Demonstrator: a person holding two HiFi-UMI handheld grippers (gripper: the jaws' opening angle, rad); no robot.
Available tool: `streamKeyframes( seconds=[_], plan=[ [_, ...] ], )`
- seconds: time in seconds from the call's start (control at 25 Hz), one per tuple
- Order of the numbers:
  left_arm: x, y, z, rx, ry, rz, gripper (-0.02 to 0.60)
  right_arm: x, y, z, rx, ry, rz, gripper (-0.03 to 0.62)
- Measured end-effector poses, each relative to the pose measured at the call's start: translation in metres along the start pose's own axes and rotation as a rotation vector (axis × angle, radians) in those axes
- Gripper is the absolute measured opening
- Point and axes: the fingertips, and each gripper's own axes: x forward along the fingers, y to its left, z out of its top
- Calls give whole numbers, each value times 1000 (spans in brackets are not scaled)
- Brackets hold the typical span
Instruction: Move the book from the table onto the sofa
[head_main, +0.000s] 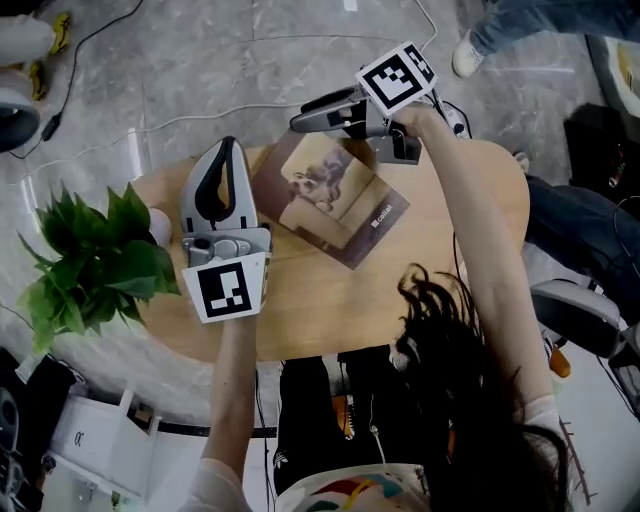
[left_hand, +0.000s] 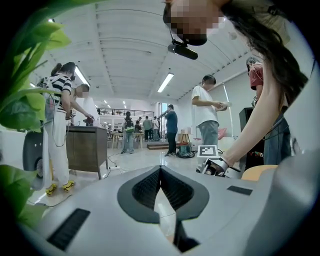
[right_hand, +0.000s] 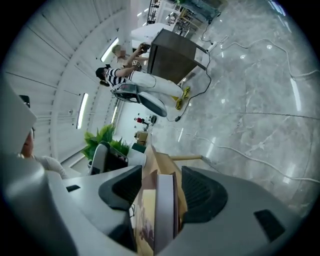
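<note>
Grey marble floor (head_main: 200, 60) surrounds a round wooden counter (head_main: 470, 230), and the book (head_main: 330, 195) lies near its middle, cover up. My right claw (head_main: 305, 120) sits at the book's upper edge in the head view. It is spread wide, with that edge standing between the pads. In the right gripper view there looks to be a gap on at least one side, so I judge nothing is pinched yet, though the wide-angle lens makes the far pad hard to call. My left claw (head_main: 225, 150) hovers over the counter at the left of the frame, beside the plant (head_main: 95, 260), its tips pressed together on nothing.

I read this as the grasp step — the book is straddled but not gripped, and not off the counter. The next move calls for closing the right claw firmly on the edge — deep enough that the covers don't splay — then lifting and carrying the book to the sofa, which no view shows.
</note>
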Motion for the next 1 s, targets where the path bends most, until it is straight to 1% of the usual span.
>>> streamKeyframes(
  seconds=[0.16, 0.32, 0.44, 0.48, 0.56, 0.72, 0.84, 1.0],
  plan=[
    [2, -1, 0, -7, 0, 4, 8, 7, 4, -12, -59, 112, -15, 259],
    [-1, 1, -2, -10, 11, 7, 8, 8, 0, -25, -79, 225, -63, 259],
    [-2, 5, -4, -21, 20, 16, 8, 16, 0, -32, -109, 303, -82, 259],
    [-3, 7, -5, -25, 22, 20, 8, 21, 0, -35, -125, 332, -83, 259],
    [-2, 10, -5, -25, 25, 23, 8, 28, 4, -39, -149, 372, -68, 236],
    [-2, 17, -4, -19, 29, 31, 8, 36, 14, -37, -168, 375, -38, 214],
    [-4, 19, -6, -26, 45, 34, 8, 38, 22, -35, -175, 353, -23, 202],
    [-6, 14, 7, -13, 26, 25, 8, 31, 35, -31, -194, 312, -30, 192]
  ],
)
